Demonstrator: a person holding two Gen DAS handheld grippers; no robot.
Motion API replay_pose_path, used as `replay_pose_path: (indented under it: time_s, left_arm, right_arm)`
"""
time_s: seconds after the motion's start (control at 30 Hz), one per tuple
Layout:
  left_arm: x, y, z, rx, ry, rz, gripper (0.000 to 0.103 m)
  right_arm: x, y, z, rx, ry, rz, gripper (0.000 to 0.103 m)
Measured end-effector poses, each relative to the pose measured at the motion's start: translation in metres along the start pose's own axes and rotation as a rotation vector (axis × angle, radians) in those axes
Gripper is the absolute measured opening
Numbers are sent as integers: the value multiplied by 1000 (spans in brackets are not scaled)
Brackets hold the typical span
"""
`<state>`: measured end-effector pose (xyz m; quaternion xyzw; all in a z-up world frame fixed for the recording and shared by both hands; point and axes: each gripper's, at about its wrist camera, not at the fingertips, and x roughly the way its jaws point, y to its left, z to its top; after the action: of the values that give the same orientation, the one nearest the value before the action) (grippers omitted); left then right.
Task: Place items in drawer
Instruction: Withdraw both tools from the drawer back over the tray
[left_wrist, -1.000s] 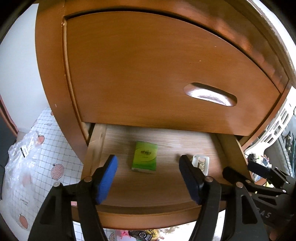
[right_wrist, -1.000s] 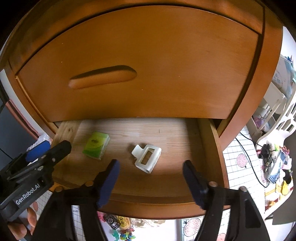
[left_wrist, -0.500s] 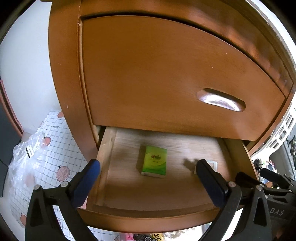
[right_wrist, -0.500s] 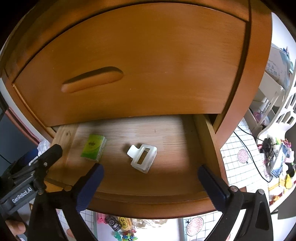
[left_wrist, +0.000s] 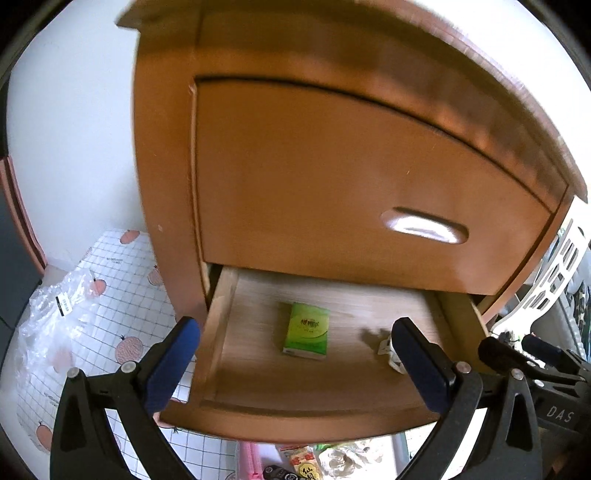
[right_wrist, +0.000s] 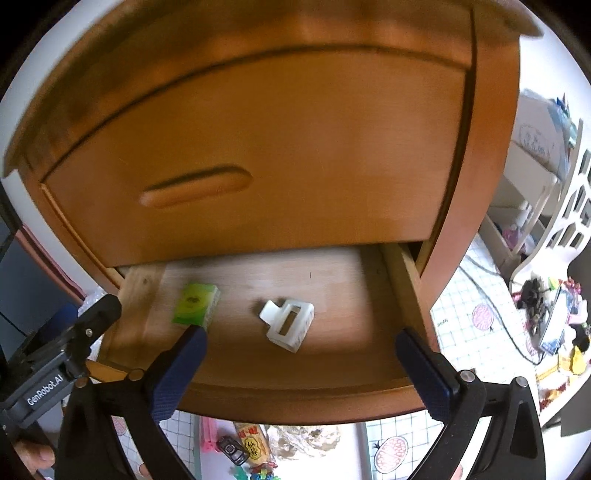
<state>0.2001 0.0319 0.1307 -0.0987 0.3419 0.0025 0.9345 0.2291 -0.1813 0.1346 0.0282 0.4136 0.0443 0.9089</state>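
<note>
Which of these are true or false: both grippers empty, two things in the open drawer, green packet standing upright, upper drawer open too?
1. Both grippers are empty. True: left gripper and right gripper stand wide open, holding nothing.
2. The open drawer holds two things. True: a green packet and a white clip.
3. The packet stands upright. False: it lies flat.
4. The upper drawer is open. False: it is shut.
</note>
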Motion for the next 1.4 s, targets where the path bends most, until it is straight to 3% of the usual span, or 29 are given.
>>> replay_pose_path:
  time_s: [0.23, 0.53, 0.77, 1.0, 1.4]
  left_arm:
    - [-45, -1, -21, 9, -92, -21, 103]
    - [-64, 9, -73, 9, -65, -15, 103]
    - [-54, 16, -95, 27, 12, 2, 103]
    - [-32, 20, -123, 7, 109, 33, 103]
    - [30, 38, -175, -59, 303, 25, 103]
  right_arm:
    - [-38, 1, -21, 22, -111, 9, 103]
    - [-58, 7, -73, 45, -156, 4, 103]
    - [-34, 10, -115, 21, -65, 4, 103]
    - [7, 3, -156, 33, 81, -6, 103]
    - [59, -17, -190, 82, 244, -33, 103]
